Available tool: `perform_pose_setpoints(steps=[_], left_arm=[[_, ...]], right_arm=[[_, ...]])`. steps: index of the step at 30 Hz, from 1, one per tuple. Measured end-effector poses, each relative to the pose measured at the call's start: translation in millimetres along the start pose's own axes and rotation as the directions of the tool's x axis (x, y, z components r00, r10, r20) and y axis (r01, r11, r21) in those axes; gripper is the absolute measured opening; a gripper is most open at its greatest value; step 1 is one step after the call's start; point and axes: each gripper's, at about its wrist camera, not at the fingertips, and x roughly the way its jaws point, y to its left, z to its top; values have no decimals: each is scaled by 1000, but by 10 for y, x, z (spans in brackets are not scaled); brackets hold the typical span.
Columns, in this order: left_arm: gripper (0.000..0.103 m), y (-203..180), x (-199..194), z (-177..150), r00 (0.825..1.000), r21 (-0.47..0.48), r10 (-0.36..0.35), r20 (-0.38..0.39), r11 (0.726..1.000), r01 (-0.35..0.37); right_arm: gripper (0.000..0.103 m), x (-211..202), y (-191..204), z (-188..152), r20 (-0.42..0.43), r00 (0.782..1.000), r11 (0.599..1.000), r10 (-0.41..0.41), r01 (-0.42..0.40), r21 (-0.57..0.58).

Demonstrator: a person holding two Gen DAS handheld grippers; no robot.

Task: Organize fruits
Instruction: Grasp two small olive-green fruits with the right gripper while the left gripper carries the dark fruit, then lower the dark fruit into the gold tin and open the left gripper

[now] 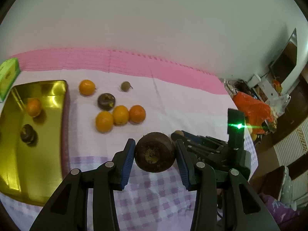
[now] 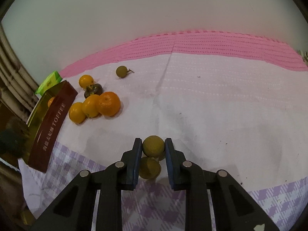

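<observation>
My left gripper [image 1: 155,149] is shut on a dark brown round fruit [image 1: 155,154], held just above the cloth. My right gripper [image 2: 153,146] is shut on an olive-green round fruit [image 2: 153,146], with a second one [image 2: 149,167] hanging just below it. The right gripper also shows in the left wrist view [image 1: 211,148], just right of the left one. Several oranges [image 1: 120,115] and a dark fruit [image 1: 106,101] lie loose on the cloth. The gold tin [image 1: 11,163] at left holds an orange [image 1: 33,107] and a dark fruit [image 1: 27,133].
A small green-brown fruit [image 1: 126,86] lies apart at the back. A green box [image 1: 8,75] stands behind the tin. The tin's brown side reads TOFFEE [image 2: 52,127]. A pink mat [image 2: 211,42] lines the far edge by the wall. Clutter with an orange bag [image 1: 252,109] sits at right.
</observation>
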Motion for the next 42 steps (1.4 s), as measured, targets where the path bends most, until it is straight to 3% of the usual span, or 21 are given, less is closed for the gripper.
perform_pose_setpoints(steps=[8, 11, 13, 17, 21, 25, 28, 42], left_arm=[[43, 318, -404, -37, 997, -60, 62, 52, 996, -59], [43, 569, -557, -63, 991, -98, 113, 66, 989, -106], [43, 720, -629, -84, 987, -119, 146, 70, 983, -137], [43, 1037, -715, -168, 969, -142, 238, 68, 964, -226], [43, 1306, -692, -256, 947, -153, 316, 55, 940, -305], [43, 1542, -609, -324, 939, -188, 342, 23, 924, -332], [43, 1606, -546, -330, 922, -170, 387, 12, 909, -379], [43, 1706, -423, -365, 896, -138, 444, 2, 888, -440]], right_arm=[[26, 57, 107, -76, 20, 999, 998, -38, 39, -56], [27, 58, 154, -102, 34, 998, 995, -56, 59, -82], [21, 56, 156, -116, 45, 996, 993, -80, 83, -88], [21, 52, 177, -129, 58, 994, 990, -96, 102, -100], [21, 58, 214, -137, 66, 992, 986, -111, 118, -121], [21, 60, 229, -141, 69, 991, 984, -111, 119, -129], [21, 54, 215, -143, 71, 991, 984, -113, 122, -131], [21, 62, 235, -146, 71, 991, 984, -111, 120, -131]])
